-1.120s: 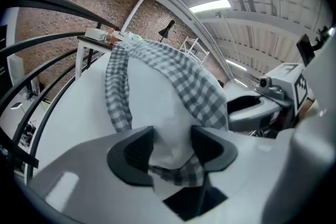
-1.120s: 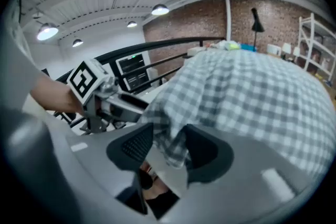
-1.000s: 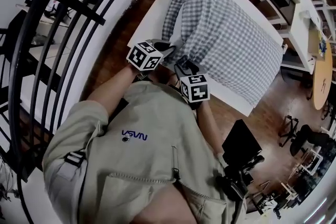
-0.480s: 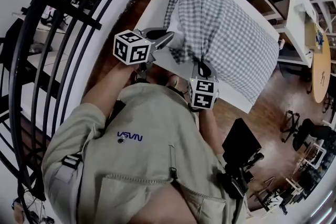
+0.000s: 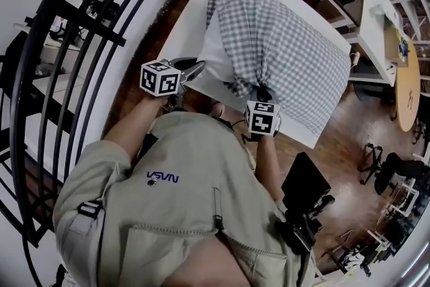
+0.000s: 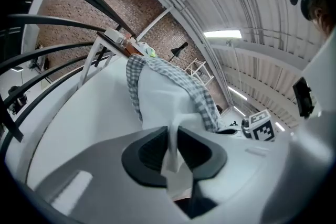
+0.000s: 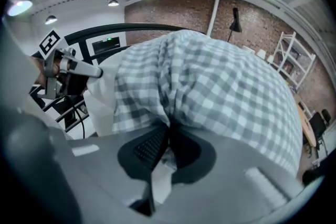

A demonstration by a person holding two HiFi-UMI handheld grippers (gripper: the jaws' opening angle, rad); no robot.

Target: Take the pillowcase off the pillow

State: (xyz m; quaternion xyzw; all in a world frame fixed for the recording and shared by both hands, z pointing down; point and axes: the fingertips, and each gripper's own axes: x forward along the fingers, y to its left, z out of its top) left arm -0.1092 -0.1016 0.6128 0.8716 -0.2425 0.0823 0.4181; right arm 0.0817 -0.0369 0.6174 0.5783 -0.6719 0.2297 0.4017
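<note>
A grey-and-white checked pillowcase [image 5: 289, 44] covers most of a white pillow [image 5: 213, 57] lying on the white table [image 5: 195, 17]. The pillow's near left corner sticks out bare. My left gripper [image 5: 199, 66] pinches that white corner; in the left gripper view the white cloth [image 6: 163, 97] runs down between the left gripper's [image 6: 172, 139] pads, whose jaws have just been opening slightly. My right gripper [image 5: 263, 92] is shut on the bunched checked hem, seen in the right gripper view where the pillowcase [image 7: 220, 92] gathers into the right gripper [image 7: 167, 139].
A black curved railing [image 5: 67, 44] runs along the left of the table. Desks and shelves [image 5: 376, 10] stand at the far right, with a round wooden table [image 5: 410, 84] beyond. Black equipment [image 5: 306, 185] sits on the wooden floor to my right.
The right gripper has shifted right and closed on the checked hem, which now bunches at it. The left gripper has drawn left with the white corner, and more bare pillow shows.
</note>
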